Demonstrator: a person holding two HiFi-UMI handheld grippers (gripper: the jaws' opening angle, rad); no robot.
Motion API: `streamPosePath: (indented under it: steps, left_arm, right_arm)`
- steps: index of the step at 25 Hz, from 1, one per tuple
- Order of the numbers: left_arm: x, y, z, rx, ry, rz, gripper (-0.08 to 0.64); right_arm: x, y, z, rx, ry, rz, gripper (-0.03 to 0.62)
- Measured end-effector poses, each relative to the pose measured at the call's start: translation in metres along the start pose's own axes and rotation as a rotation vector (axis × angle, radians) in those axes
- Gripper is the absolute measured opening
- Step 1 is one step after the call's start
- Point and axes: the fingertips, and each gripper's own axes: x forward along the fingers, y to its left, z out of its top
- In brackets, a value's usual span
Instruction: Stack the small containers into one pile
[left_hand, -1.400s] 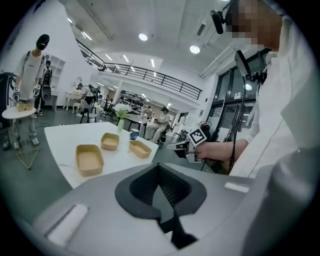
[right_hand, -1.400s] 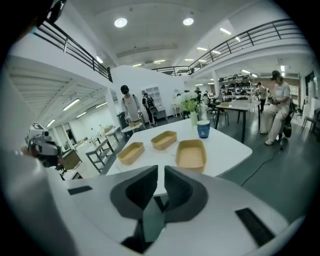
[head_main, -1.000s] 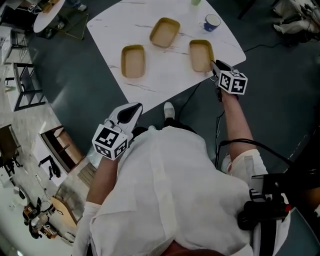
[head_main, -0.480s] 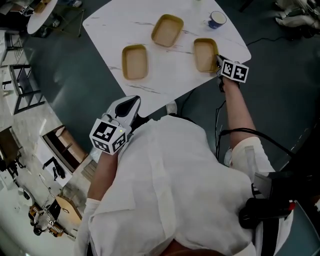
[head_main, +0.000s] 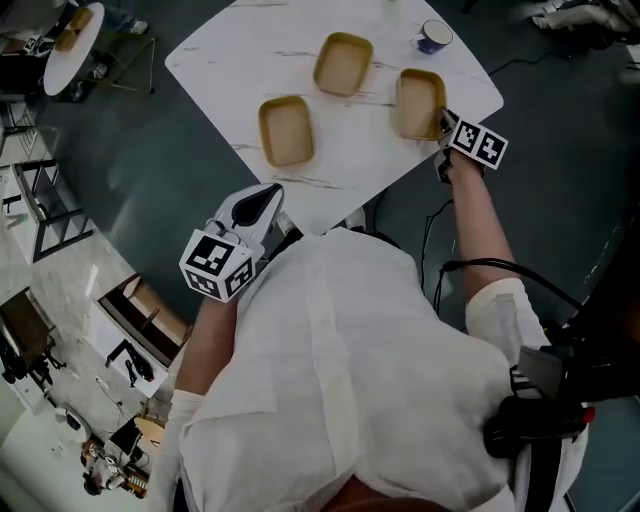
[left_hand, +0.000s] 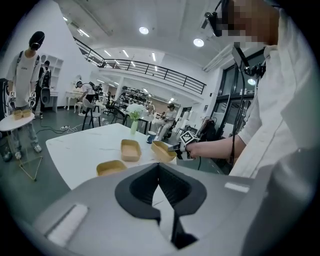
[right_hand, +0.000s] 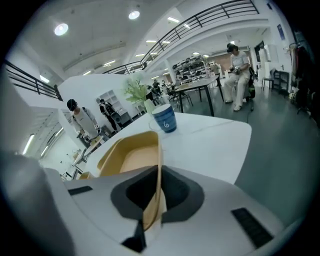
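While the right gripper (head_main: 445, 125) clamps the rim of the tan container (head_main: 420, 100) at the table's (head_main: 230, 60) 3 o'clock edge, a second container (head_main: 343, 63) sits at 12 o'clock and a third container (head_main: 286, 130) at 8 o'clock. The left gripper (head_main: 265, 195), jaws closed on nothing, hangs off-table at 7 o'clock.

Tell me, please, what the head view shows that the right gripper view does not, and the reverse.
Only the head view shows the left gripper, held back off the table, and all three containers lying apart. Only the right gripper view shows the right gripper with its jaws shut on the wall of the nearest container, plus a green plant behind. Both show that container, the blue cup and the white table.
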Motion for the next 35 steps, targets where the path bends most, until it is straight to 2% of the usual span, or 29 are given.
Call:
streamPosePath:
  steps: [5,19,29,35]
  left_arm:
    - [-0.019,0.014,0.001,0.022,-0.020,-0.039,0.008]
    - [-0.077,0.090,-0.008,0.029,-0.056,-0.050,0.007]
    - [-0.094,0.121,-0.021,0.004,-0.044,-0.062,0.008]
    - [-0.112,0.143,-0.032,-0.029,-0.033,-0.042,0.008]
  right_arm:
    - [-0.008,0.040,0.003,0.054,-0.043,-0.010,0.017]
    - [0.027,0.135,0.014,0.120,-0.105,-0.053,0.017]
    - [0.071,0.156,0.030,0.188,-0.123,-0.125,0.017]
    - [0.092,0.162,0.032,0.186,-0.116,-0.182,0.017]
